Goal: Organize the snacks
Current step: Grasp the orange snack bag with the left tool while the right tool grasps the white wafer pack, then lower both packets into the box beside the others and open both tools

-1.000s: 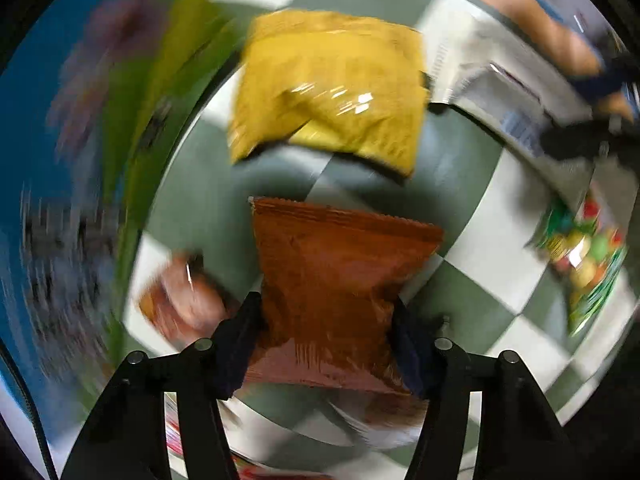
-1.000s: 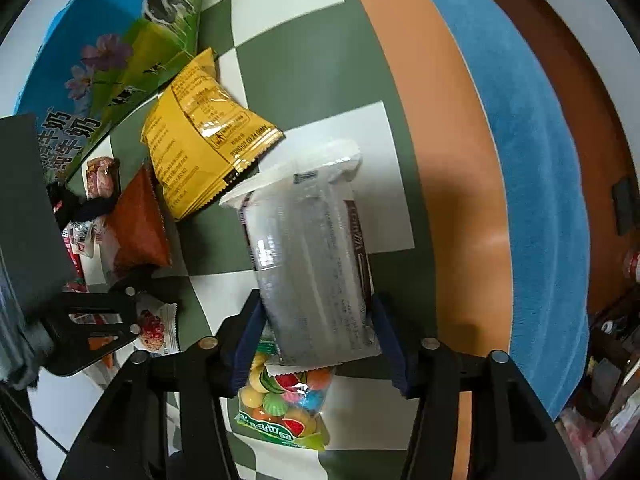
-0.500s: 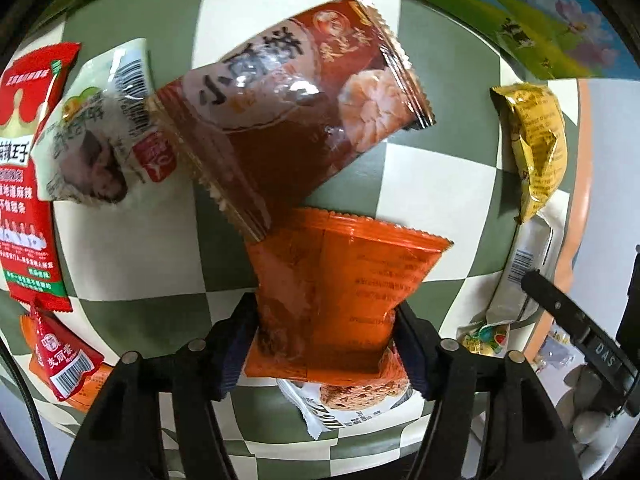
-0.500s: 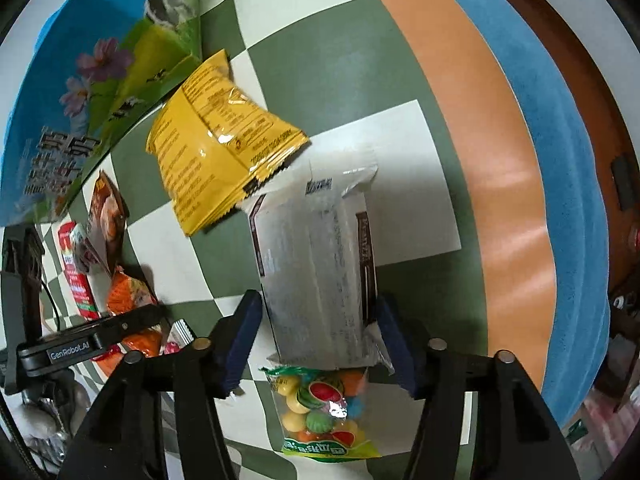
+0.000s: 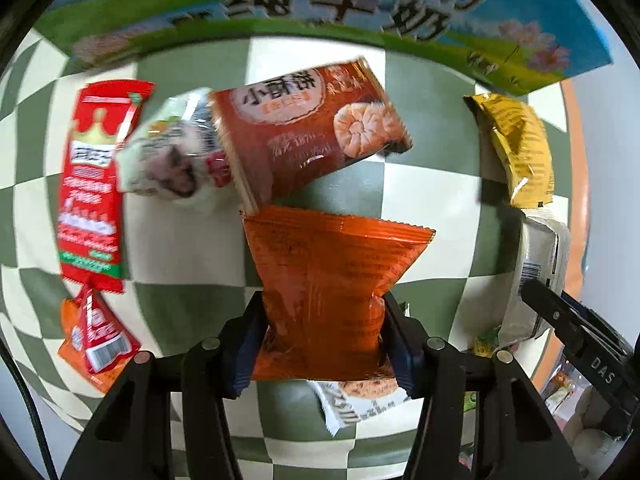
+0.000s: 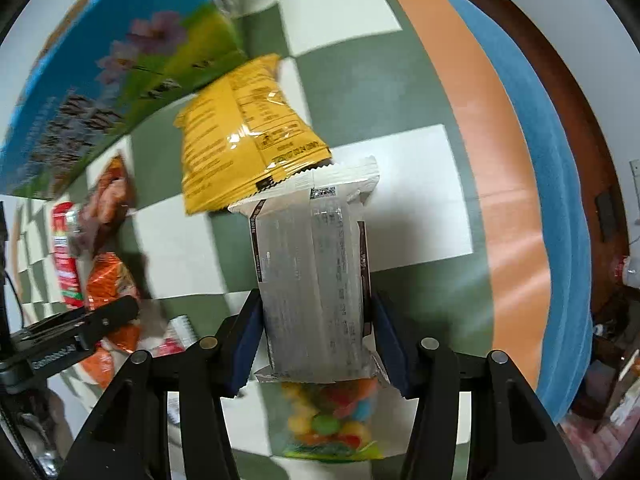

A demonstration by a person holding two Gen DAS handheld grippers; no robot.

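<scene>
In the left wrist view, my left gripper (image 5: 323, 308) is closing on an orange snack packet (image 5: 332, 264), and its pads pinch the packet's waist. It hangs over a green-and-white checked cloth (image 5: 440, 184), just below a brown-red biscuit packet (image 5: 308, 136). In the right wrist view, my right gripper (image 6: 316, 308) is closing on a silvery white packet (image 6: 312, 264) held upright between the pads. A yellow packet (image 6: 244, 148) lies at its top edge. A bag of coloured candies (image 6: 332, 420) lies beneath it.
A blue and green milk carton box (image 5: 320, 0) stands along the far side. A long red packet (image 5: 92, 184), a white packet (image 5: 172, 160) and a small red sachet (image 5: 96, 332) lie at the left. The cloth's orange border (image 6: 492, 200) runs along the right.
The left gripper has rolled and carried the orange packet from near the yellow packet to beside the red and brown-red packets. The right gripper and its silvery packet have shifted toward the yellow packet.
</scene>
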